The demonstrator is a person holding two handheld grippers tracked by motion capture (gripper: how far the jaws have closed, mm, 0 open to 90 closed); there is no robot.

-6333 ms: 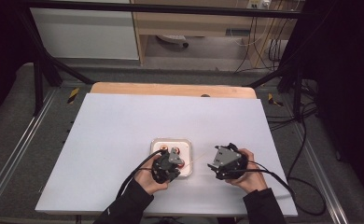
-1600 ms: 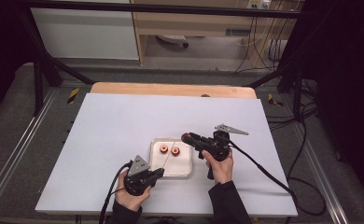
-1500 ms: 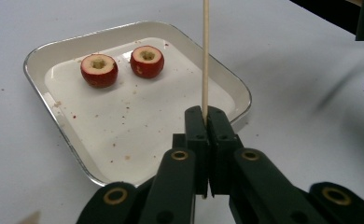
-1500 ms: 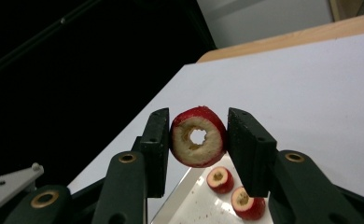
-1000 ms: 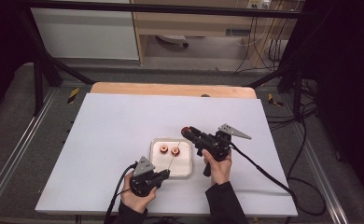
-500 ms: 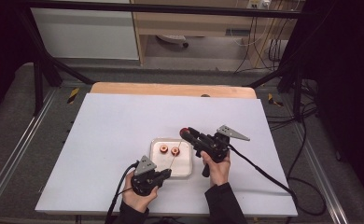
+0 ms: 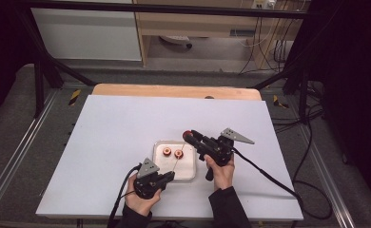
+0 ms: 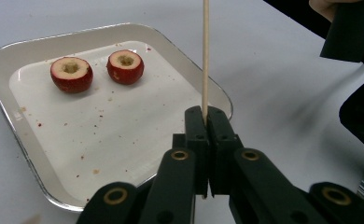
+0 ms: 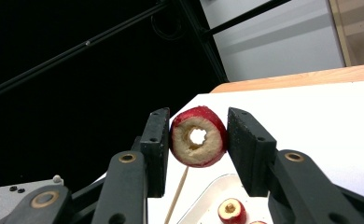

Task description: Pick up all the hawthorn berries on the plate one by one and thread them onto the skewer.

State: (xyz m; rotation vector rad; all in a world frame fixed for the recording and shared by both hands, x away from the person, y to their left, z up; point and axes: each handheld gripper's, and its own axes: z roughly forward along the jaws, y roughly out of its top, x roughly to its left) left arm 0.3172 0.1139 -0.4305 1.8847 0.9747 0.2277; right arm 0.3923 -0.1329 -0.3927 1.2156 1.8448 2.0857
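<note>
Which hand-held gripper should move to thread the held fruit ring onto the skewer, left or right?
Probably right. The right hand-held gripper holds the cored fruit ring above the tray, its hole open. The left hand-held gripper is shut on the skewer, holding it upright, so it is best kept steady.

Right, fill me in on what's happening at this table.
A person is threading cored red fruit onto a wooden skewer. The left tongs are shut on the skewer, holding it above the near edge of a shallow tray. The right tongs grip one cored fruit piece, lifted above the table with its hole showing. Two more cored pieces sit in the tray.
</note>
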